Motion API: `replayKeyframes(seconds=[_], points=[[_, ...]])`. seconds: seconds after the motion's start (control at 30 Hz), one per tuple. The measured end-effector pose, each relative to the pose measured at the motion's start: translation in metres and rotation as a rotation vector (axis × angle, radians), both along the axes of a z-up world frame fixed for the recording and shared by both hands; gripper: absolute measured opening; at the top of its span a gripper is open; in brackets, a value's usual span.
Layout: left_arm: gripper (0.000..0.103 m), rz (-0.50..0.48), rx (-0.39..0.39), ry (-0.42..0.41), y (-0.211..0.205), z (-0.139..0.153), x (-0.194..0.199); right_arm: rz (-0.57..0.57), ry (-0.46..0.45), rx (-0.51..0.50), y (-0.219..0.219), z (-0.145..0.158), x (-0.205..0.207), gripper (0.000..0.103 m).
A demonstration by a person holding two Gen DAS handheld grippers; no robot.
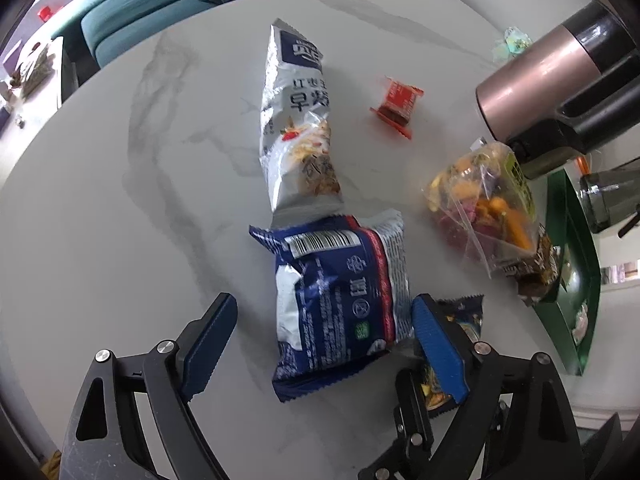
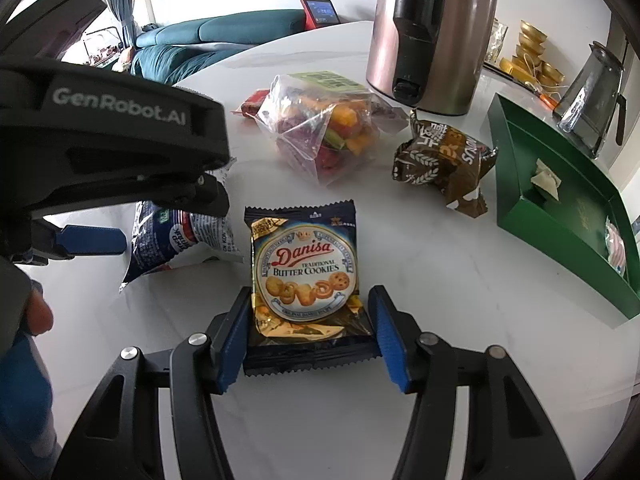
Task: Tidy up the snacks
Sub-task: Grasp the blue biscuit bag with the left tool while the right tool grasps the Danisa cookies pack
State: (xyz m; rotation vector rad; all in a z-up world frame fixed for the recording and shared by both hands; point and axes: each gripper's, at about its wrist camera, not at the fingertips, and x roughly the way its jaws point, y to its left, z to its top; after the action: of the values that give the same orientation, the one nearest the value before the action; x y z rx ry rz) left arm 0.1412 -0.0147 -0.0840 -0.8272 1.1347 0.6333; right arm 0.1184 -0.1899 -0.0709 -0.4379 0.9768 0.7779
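Note:
My left gripper (image 1: 324, 344) is open around a blue-and-white snack pack (image 1: 340, 300) lying on the marble table (image 1: 120, 200); its right finger touches the pack, the left finger stands apart. My right gripper (image 2: 310, 340) straddles the Danisa butter cookies pack (image 2: 306, 280), both pads at the pack's edges. The cookies pack shows partly behind the left gripper's right finger (image 1: 464, 320). A long silver cereal bag (image 1: 296, 120), a small orange candy (image 1: 396, 106), a clear bag of colourful snacks (image 2: 328, 128) and a brown packet (image 2: 444, 160) lie on the table.
A green open box (image 2: 560, 216) with a few items stands at the right. A rose-gold thermos jug (image 2: 432, 36) and a glass pitcher (image 2: 592, 96) stand behind it. A teal sofa (image 1: 160, 0) lies beyond the table's far edge.

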Motion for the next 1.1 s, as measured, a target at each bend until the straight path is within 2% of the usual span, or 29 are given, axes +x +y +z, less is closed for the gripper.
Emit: replayKeyframes(seconds=[0.27,0.4,0.5,0.57,0.6,0.93,1.1], points=[[0.092,-0.007,0.071,0.057,-0.007,-0.007,0.02,0.0,-0.001,0.001,-0.001,0.0,0.0,0.069],[0.091,-0.048,0.11,0.093,-0.012,-0.009,0.029,0.006,-0.003,-0.003,0.0,0.0,-0.001,0.069],[0.081,-0.071,0.141,0.087,-0.015,-0.007,0.025,0.012,-0.002,-0.001,0.0,0.001,-0.001,0.065],[0.06,-0.093,0.172,0.079,-0.02,-0.002,0.025,0.009,-0.003,0.002,0.0,0.001,0.0,0.06],[0.058,-0.102,0.182,0.08,-0.02,-0.001,0.025,0.008,-0.004,0.004,0.0,0.001,0.0,0.059],[0.057,-0.218,0.207,0.031,-0.026,0.0,0.009,-0.002,0.002,0.011,-0.004,0.002,-0.001,0.048],[0.057,-0.286,0.193,-0.016,-0.02,-0.001,-0.004,-0.01,0.011,0.019,-0.008,0.002,-0.002,0.044]])
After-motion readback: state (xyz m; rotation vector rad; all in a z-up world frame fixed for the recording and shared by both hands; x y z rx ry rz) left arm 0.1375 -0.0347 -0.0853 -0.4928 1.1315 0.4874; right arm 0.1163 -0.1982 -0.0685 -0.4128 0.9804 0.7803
